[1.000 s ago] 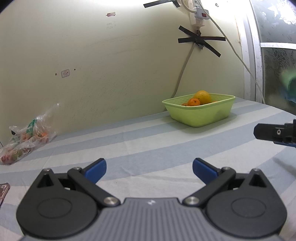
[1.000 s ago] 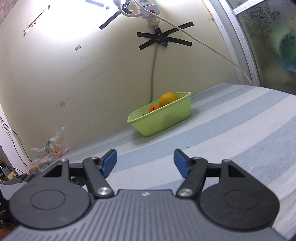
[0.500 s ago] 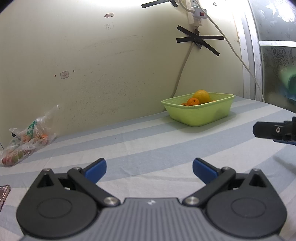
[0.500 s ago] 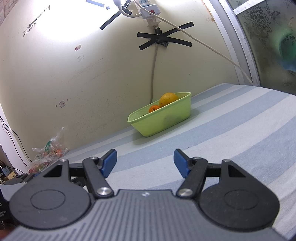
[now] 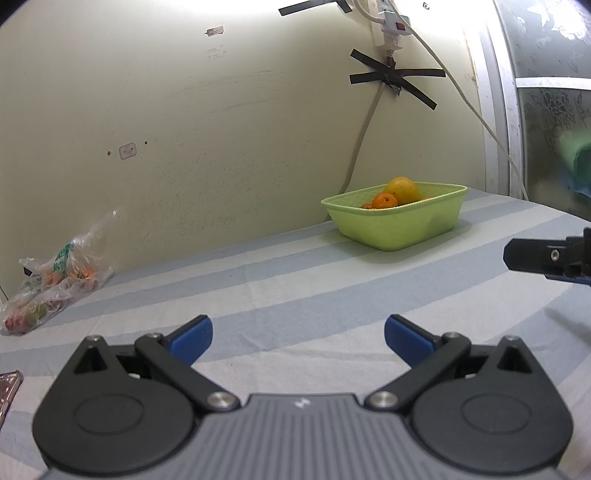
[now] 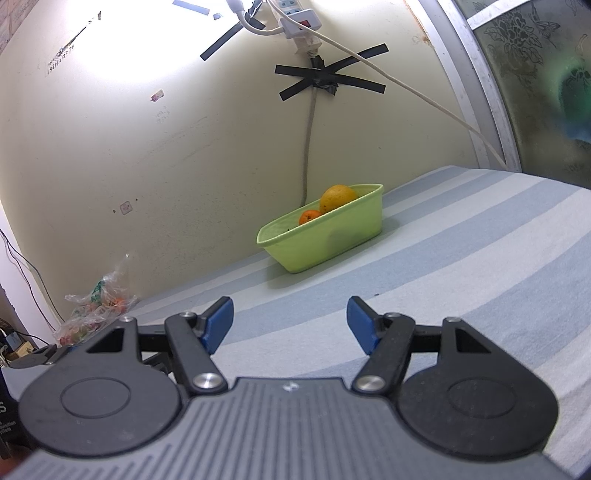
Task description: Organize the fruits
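Left wrist view, left tool (image 5: 298, 338) wide open, empty, right tool (image 6: 290, 323) likewise

Wall (image 5: 229, 122): pale yellow-green, scuffed, with small marks and a small white tag.
Light: a bright glare washes out the upper wall (image 6: 122, 48).
Power strip (image 6: 295, 18): white, mounted high on the wall, a grey cable dropping straight down from it.
Tape (image 6: 328, 83): black strips crossed over the cable.
Window (image 6: 532, 85): frosted floral-patterned glass in a pale frame, at the right.
Surface (image 5: 314, 291): cloth in wide blue-grey and white stripes, running up to the wall.
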Motion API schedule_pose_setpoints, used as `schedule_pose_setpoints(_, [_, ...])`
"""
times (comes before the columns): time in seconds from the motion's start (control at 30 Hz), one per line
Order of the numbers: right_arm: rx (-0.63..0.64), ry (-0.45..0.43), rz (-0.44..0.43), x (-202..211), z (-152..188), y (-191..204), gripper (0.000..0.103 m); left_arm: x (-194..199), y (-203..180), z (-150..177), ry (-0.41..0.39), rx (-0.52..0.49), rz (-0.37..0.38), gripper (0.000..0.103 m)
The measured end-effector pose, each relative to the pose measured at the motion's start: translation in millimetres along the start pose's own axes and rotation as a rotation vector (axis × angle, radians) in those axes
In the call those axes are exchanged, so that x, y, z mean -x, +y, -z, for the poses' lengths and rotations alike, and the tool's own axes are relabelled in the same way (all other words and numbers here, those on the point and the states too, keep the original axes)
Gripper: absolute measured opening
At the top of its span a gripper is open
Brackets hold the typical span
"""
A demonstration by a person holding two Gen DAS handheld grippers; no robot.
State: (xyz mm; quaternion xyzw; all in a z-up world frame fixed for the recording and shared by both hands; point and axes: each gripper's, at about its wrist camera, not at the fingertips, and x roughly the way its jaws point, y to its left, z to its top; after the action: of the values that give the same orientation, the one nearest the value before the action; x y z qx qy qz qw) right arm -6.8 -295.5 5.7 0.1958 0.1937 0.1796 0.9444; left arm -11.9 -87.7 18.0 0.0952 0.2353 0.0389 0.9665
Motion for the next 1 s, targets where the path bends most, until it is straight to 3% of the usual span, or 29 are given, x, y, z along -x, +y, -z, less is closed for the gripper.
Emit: schedule_pose_setpoints(1.0, [-0.004, -0.004, -0.017, 0.5, 0.1, -3.0, 0.07, 1.4, -4.5, -1.9, 0.008, -0.023, -0.011, 0.103])
